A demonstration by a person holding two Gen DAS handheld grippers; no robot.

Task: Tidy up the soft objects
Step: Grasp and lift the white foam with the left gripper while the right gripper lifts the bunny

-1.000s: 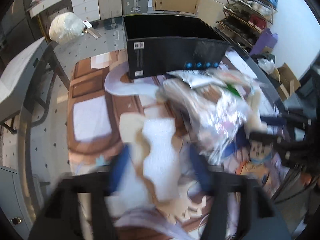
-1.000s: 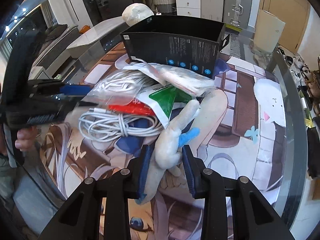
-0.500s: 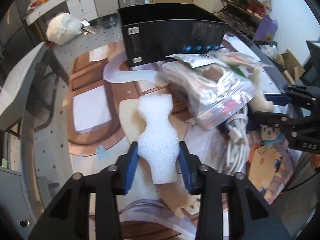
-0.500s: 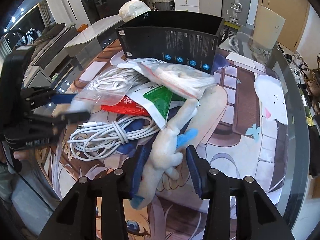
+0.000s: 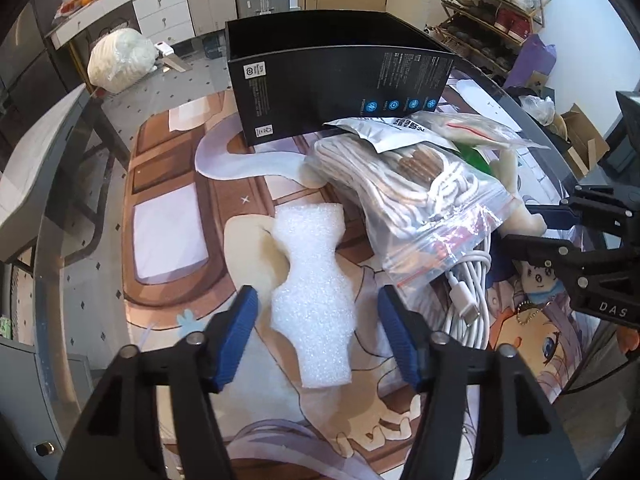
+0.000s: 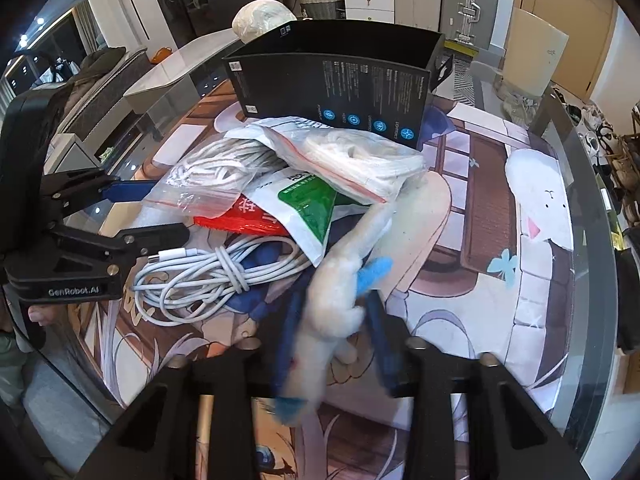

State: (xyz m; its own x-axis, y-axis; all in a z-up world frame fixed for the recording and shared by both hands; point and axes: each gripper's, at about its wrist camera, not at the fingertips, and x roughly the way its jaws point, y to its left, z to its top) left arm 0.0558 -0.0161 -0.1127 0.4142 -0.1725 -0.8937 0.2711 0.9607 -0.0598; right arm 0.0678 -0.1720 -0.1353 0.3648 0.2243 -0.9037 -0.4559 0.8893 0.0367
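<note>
A white foam piece [image 5: 314, 292] lies flat on the printed mat, between the open fingers of my left gripper [image 5: 314, 312], which do not touch it. A cream plush toy with blue trim [image 6: 340, 300] sits between the fingers of my right gripper [image 6: 334, 312], which close around its body; the view is motion-blurred. The toy's top end runs under a pile of bags. The open black box [image 5: 332, 76] stands at the back, also in the right wrist view [image 6: 336, 84]. The left gripper shows in the right wrist view [image 6: 132, 216].
A zip bag of white cable [image 5: 420, 188], a green-and-white pouch [image 6: 308, 204], a red packet [image 6: 244, 220] and a loose coiled white cable [image 6: 208, 268] lie heaped in front of the box. The glass table edge [image 6: 592, 320] curves on the right.
My left gripper has opened and let go of the foam piece, which now lies on the mat. My right gripper has closed in on the plush toy and is moving with it.
</note>
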